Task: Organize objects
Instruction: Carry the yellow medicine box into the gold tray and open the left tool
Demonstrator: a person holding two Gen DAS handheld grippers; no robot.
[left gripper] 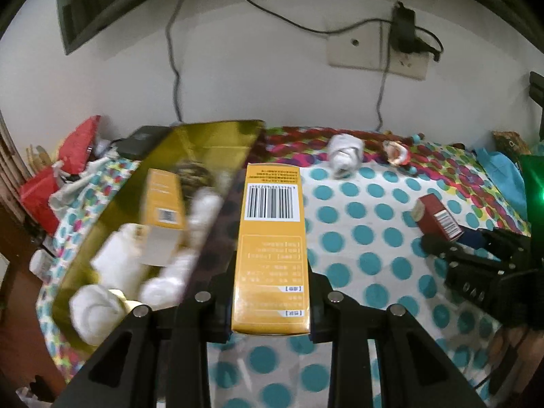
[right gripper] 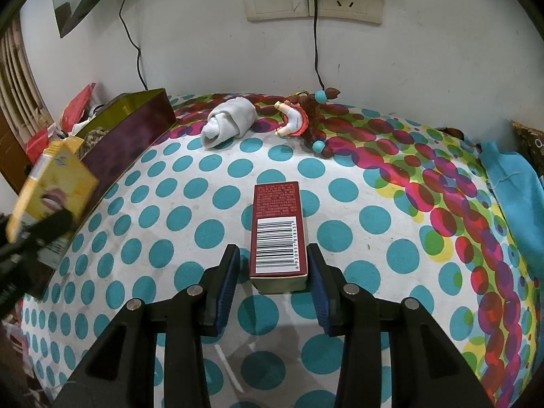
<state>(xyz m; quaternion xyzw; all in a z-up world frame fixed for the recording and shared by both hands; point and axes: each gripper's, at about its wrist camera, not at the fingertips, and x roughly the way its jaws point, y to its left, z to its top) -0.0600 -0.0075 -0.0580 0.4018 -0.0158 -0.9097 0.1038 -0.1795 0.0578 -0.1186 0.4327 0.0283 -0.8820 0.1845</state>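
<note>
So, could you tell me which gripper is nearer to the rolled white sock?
Left. The left gripper, holding the yellow box, is slightly nearer the rolled white sock; the right gripper straddles the red box.

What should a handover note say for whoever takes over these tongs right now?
Left tongs: shut on the yellow box, held up beside the gold tin.
Right tongs: straddling the red box on the dotted cloth; right pad touches, left shows a gap.
Done: another yellow box and white rolls lie in the tin.
Left: drop the yellow box in, grip and move the red box, then the rolled sock and doll.
</note>
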